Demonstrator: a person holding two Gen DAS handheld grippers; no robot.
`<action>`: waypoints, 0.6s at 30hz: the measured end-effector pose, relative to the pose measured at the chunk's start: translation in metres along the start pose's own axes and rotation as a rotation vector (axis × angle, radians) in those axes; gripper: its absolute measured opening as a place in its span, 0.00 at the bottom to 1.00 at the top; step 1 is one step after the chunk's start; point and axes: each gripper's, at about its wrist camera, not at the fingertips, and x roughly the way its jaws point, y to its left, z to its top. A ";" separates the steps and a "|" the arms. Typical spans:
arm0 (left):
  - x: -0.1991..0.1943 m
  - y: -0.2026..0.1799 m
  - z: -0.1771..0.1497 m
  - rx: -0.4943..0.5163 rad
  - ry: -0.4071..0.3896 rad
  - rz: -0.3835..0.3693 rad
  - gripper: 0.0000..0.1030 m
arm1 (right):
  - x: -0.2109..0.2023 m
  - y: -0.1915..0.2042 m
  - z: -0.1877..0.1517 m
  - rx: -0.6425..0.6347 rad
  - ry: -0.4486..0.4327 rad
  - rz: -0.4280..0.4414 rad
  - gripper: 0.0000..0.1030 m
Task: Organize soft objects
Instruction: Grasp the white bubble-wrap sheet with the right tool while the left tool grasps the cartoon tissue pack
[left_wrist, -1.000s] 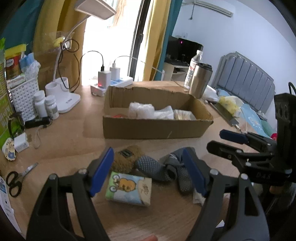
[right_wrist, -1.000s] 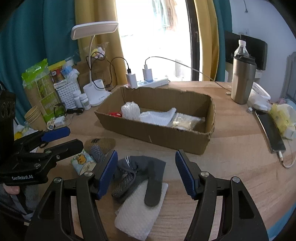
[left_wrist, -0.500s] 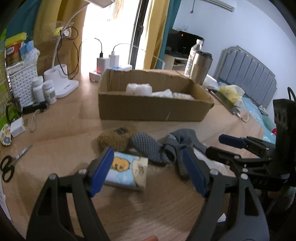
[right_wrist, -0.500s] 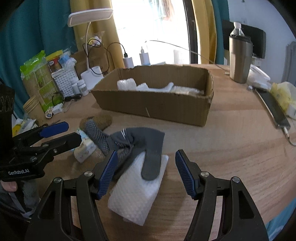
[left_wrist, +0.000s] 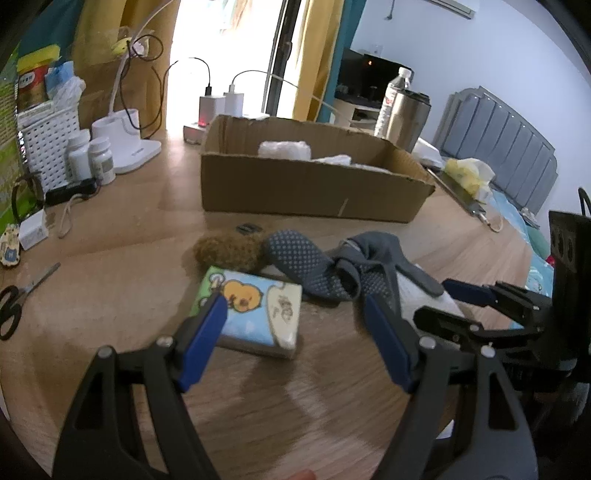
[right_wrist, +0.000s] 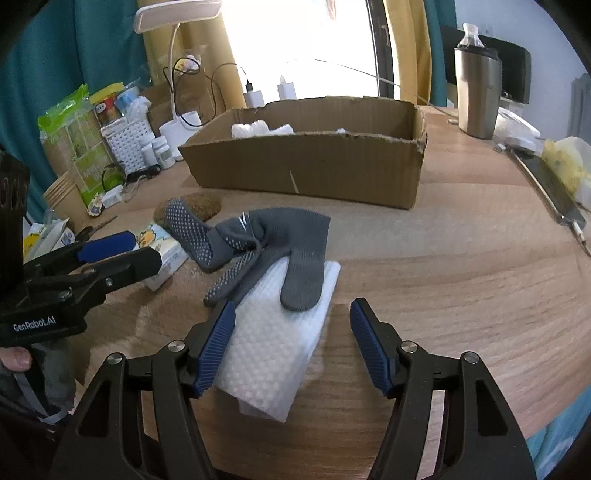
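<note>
A blue cartoon tissue pack (left_wrist: 255, 314) lies on the table between the open jaws of my left gripper (left_wrist: 295, 321), which hangs low over it. A brown fuzzy pad (left_wrist: 229, 251) and grey dotted gloves (left_wrist: 332, 266) lie just behind it. My right gripper (right_wrist: 291, 325) is open and low over a white textured cloth (right_wrist: 280, 347), with a glove finger (right_wrist: 303, 280) lying on the cloth. The cardboard box (right_wrist: 303, 162) behind holds white soft items (right_wrist: 255, 129). The left gripper also shows in the right wrist view (right_wrist: 122, 251).
A desk lamp (left_wrist: 129, 140), pill bottles (left_wrist: 92, 158), a white basket (left_wrist: 48, 136) and scissors (left_wrist: 22, 295) stand at the left. A steel tumbler (right_wrist: 476, 99), a phone (right_wrist: 554, 188) and a yellow bag (right_wrist: 569, 162) are at the right.
Both grippers have come down and forward toward the table. The tissue pack now sits between the left jaws and the white cloth just ahead of the right jaws. Nothing was grasped.
</note>
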 end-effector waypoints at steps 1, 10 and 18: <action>0.000 0.000 0.000 0.003 -0.002 0.003 0.76 | 0.001 0.000 -0.001 -0.002 0.005 -0.001 0.66; 0.000 0.011 0.006 0.004 -0.014 0.059 0.76 | 0.003 0.002 0.001 -0.025 0.006 -0.008 0.66; 0.017 0.014 0.005 0.026 0.047 0.085 0.76 | 0.003 0.003 0.001 -0.045 0.005 -0.001 0.57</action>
